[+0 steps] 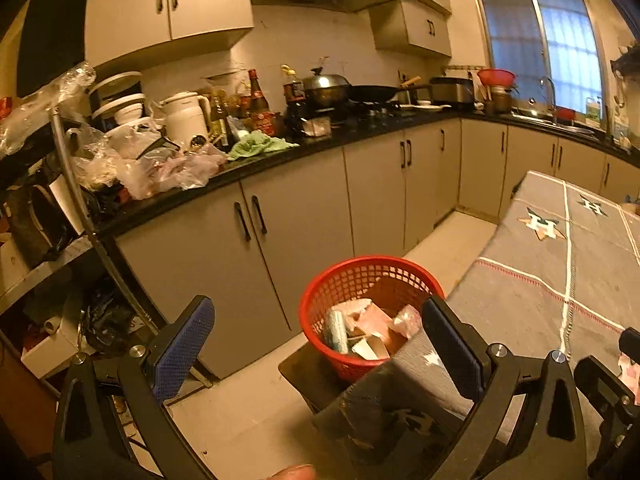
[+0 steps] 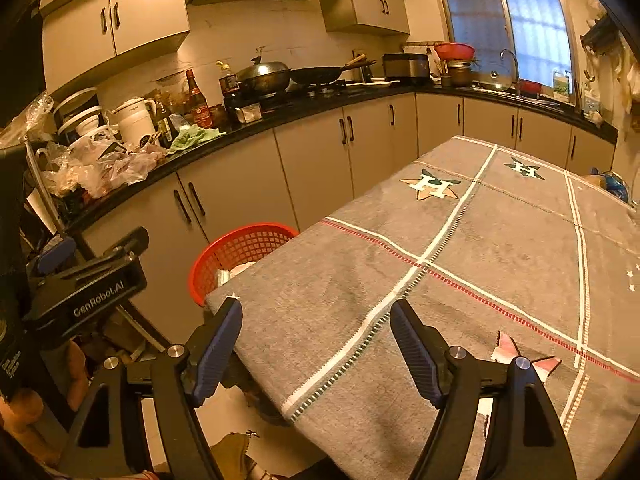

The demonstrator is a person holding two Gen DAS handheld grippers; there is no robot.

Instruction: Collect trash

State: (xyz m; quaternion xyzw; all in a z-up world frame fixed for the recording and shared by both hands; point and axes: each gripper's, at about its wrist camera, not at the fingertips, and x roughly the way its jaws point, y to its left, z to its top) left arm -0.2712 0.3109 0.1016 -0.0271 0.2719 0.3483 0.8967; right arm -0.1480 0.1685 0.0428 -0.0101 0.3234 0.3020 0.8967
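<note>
Hovering over the table corner, both tongs empty. Left gripper has its jaws spread wide, nothing between them; it looks down past the table edge at the red basket, which sits on a dark stool just beside the table. Basket already holds several scraps: a pale wrapper, bits of card, a rolled tube. Right gripper also stands open over the grey tablecloth, with bare cloth between its pads.

Remaining trash, as far as can be told: a pinkish scrap at the far right edge of the left view, just beside the other tool. Hard to identify; partly hidden.

For the next pick-up, judged best: lower with the jaws straddling the scrap, pinch it alone without gathering cloth, lift clear of the table edge, then release squarely above the basket mouth rather than its rim.
</note>
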